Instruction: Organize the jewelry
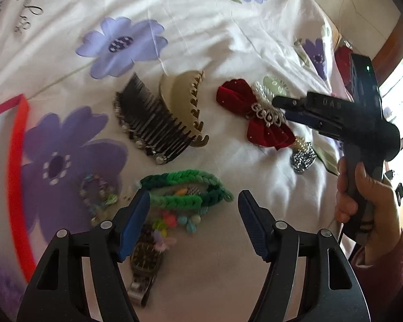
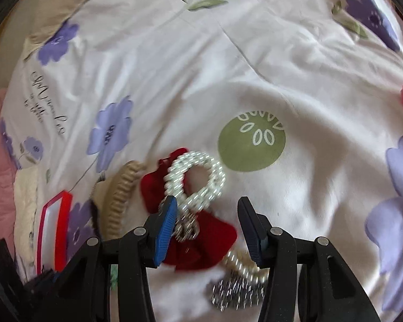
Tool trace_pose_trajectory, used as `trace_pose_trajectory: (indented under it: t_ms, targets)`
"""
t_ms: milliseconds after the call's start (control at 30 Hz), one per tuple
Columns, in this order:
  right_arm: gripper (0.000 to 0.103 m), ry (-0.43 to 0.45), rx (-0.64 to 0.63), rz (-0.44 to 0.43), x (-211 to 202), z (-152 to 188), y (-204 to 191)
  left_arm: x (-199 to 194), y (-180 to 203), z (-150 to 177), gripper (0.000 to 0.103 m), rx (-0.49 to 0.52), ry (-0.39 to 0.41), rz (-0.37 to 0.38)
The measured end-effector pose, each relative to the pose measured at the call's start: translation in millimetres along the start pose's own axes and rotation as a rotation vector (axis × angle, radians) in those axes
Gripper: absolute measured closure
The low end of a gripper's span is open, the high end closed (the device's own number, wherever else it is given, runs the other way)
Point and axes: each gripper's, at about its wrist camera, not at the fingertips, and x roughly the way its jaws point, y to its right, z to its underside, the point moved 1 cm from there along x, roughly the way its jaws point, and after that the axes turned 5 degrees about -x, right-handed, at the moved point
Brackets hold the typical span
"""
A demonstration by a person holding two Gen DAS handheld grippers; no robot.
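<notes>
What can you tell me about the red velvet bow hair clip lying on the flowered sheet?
The red velvet bow looks like soft, dark red fabric with layered loops and small sparkly dots. A silvery rhinestone ornament sits at its knot. It lies flat on the white flowered sheet, right of the beige claw clip. A pearly beaded loop overlaps it. The right gripper hovers over it, fingers open, not gripping.

We hold our left gripper (image 1: 193,201) tilted steeply down, its two blue-padded fingers (image 1: 137,222) spread wide apart with nothing pressed between them. Our right gripper (image 2: 207,212) also points downward, its jaws apart and closing on nothing. Seen from the left wrist view, our right hand (image 1: 362,196) wraps around the black handle of its gripper, fingers curled on the grip, a pink sleeve (image 1: 381,263) covering the wrist below.
</notes>
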Motion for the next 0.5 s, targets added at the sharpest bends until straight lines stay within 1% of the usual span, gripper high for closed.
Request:
trace_pose_trajectory:
  t_ms: [67,100,133,167,200,233,267,300,333,433,500]
  targets:
    - [0.055,-0.001,0.025,-0.025,6.2,-1.5,3.4,9.7,-0.3,-2.4,0.037,0.000,-0.007,-0.009]
    - [0.060,-0.001,0.033,-0.033,9.0,-2.9,4.4,12.5,-0.1,-2.6,0.042,0.004,-0.007,-0.013]
    - [0.073,0.002,0.030,-0.040,9.4,-3.5,4.2,13.7,0.2,-2.8,0.057,0.011,-0.004,-0.014]
    - [0.080,0.007,0.025,-0.050,9.3,-3.9,3.2,14.4,0.9,-3.2,0.065,0.018,-0.007,0.001]
    - [0.098,0.007,0.020,-0.051,9.0,-4.2,2.5,14.2,0.9,-3.5,0.081,0.019,-0.013,0.020]
    - [0.103,-0.001,0.010,-0.050,9.4,-3.9,0.9,13.4,1.2,-3.3,0.096,0.020,-0.017,0.043]
    - [0.103,-0.001,0.003,-0.052,8.9,-3.1,-0.4,12.5,1.7,-2.9,0.099,0.021,-0.019,0.053]
    - [0.103,0.004,-0.004,-0.053,7.5,-2.6,-1.9,10.5,2.5,-2.4,0.100,0.025,-0.014,0.050]
    - [0.103,0.017,-0.011,-0.056,3.8,-1.9,-3.8,7.6,3.7,-1.5,0.103,0.033,-0.005,0.042]
    - [0.103,0.045,-0.017,-0.084,-9.0,1.4,-8.9,-2.1,4.9,1.8,0.103,0.042,0.015,0.040]
    - [0.103,0.066,-0.025,-0.087,-18.5,3.9,-10.6,-8.7,2.0,3.2,0.103,0.031,0.025,0.052]
